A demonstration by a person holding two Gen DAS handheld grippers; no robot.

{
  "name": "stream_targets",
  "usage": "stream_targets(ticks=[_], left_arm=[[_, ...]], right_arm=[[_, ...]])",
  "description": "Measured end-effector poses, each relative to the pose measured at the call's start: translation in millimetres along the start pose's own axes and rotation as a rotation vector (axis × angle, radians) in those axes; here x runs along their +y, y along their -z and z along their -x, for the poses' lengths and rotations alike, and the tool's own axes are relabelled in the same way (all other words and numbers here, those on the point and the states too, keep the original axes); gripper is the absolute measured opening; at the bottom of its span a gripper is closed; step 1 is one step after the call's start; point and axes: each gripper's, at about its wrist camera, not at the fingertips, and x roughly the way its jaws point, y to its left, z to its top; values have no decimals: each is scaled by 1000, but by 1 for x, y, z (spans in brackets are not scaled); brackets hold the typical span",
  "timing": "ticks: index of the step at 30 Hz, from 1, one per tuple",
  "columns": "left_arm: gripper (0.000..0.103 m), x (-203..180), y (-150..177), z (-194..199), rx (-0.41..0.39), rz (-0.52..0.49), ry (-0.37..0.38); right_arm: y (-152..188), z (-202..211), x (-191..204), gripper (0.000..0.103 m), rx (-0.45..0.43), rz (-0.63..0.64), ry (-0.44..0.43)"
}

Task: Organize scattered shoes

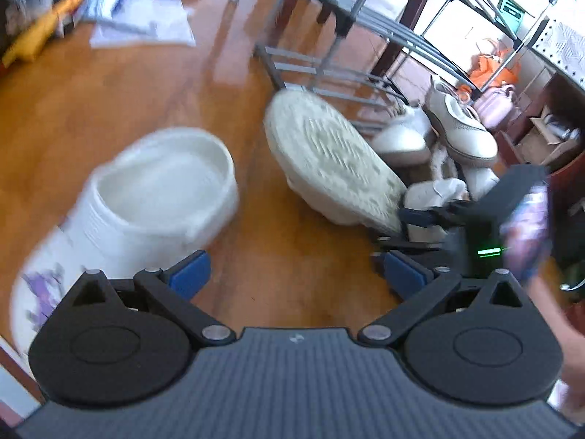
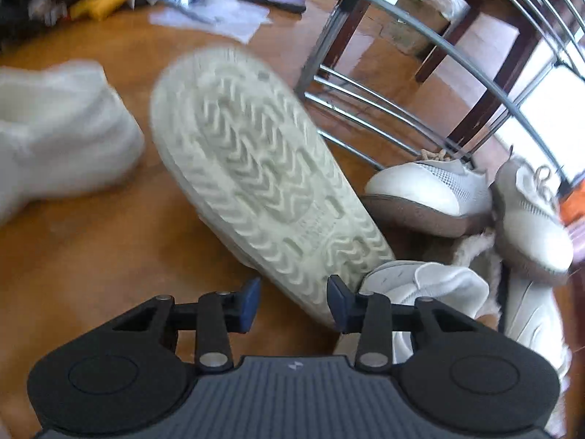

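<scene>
Wood floor: all shoes lie on it, none on the shoe rack yet. The rack's bars stand bare just behind the pile, which I judge is where the shoes are meant to go.

White boot, upright at left, opening up, with a purple print near the toe. It sits well apart from the pile.

Overturned shoe, tread up, leaning on the pile beside the rack.

Two cream lace-ups are heaped further right, touching one another.

Right hand-held gripper: jaws apart, straddling the heel of the overturned shoe, not yet closed. I judge this shoe is the pick target.

Left hand-held gripper: jaws wide apart over bare floor, holding nothing.

Writing: none legible. Motion blur is heavy.
</scene>
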Motion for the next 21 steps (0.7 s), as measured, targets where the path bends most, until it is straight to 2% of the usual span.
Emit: stream_targets(ticks=[1, 2, 3, 4, 6, 8, 10, 11, 12, 17, 18, 19, 21], left_arm=[[103, 7, 0, 1, -8, 18, -16], [103, 11, 0, 2, -15, 31, -16], [103, 17, -1, 3, -18, 51, -9], [103, 22, -1, 4, -20, 72, -2], [103, 31, 0, 5, -24, 117, 16], [103, 34, 0, 3, -27, 139, 34], [103, 32, 1, 1, -27, 144, 36], [103, 31, 1, 1, -25, 141, 32], [103, 31, 1, 0, -25, 139, 30], [103, 23, 2, 6, -38, 106, 29], [103, 23, 1, 7, -40, 110, 33], [103, 23, 1, 9, -42, 114, 37], [103, 23, 1, 11, -45, 114, 43]], right_arm=[[-1, -6, 9, 56, 2, 56, 39], [-1, -10, 15, 55, -13, 92, 89], [-2, -11, 17, 57, -22, 96, 108], [-3, -13, 15, 65, -37, 88, 134], [-5, -18, 12, 66, -40, 71, 131], [-8, -28, 14, 65, -42, 112, 132], [-10, -30, 13, 60, -57, 125, 129], [-11, -27, 8, 59, -62, 96, 105], [-11, -24, 2, 52, -66, 63, 77], [-6, 16, -57, 42, -126, -246, -164], [-6, 20, -65, 35, -129, -291, -199], [-7, 30, -84, 27, -148, -390, -286], [-9, 38, -107, 28, -162, -506, -408]])
